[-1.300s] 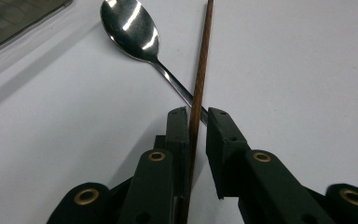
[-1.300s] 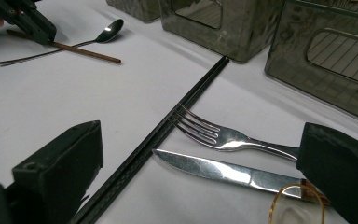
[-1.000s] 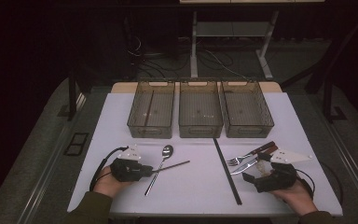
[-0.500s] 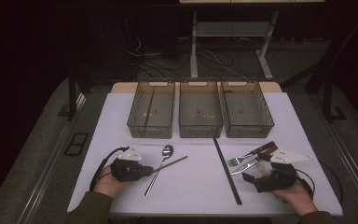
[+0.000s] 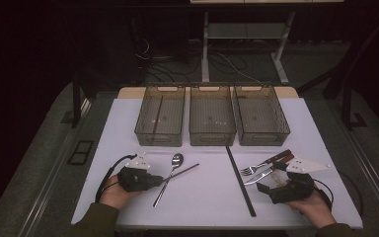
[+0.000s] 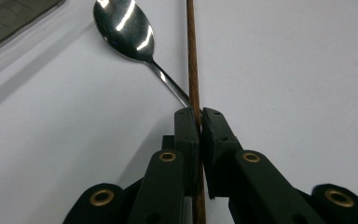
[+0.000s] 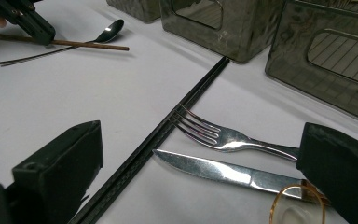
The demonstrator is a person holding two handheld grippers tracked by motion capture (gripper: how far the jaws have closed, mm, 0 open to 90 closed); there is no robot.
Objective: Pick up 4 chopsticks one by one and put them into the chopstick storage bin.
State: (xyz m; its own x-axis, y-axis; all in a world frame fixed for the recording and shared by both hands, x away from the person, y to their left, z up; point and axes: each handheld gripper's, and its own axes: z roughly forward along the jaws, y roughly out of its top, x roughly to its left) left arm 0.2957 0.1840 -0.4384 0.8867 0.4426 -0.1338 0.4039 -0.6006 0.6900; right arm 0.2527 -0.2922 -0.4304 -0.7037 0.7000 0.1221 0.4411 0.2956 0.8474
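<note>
Spanning the scene, the white bench (image 5: 212,197) carries three bins (image 5: 212,121) at twelve o'clock; a black strip (image 5: 240,180) lies near centre; at eight o'clock the left gripper (image 5: 157,181) has its fingers (image 6: 186,135) just closed onto a brown chopstick (image 6: 193,60) crossing a spoon (image 6: 126,30); at four o'clock the right gripper (image 5: 265,181) stands wide, holding nothing, beside a fork (image 7: 223,137) and knife (image 7: 214,170).

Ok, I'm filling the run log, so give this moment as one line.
left gripper: shut on chopstick | spoon: on table, under chopstick | right gripper: open over fork, knife | three bins: behind
</note>
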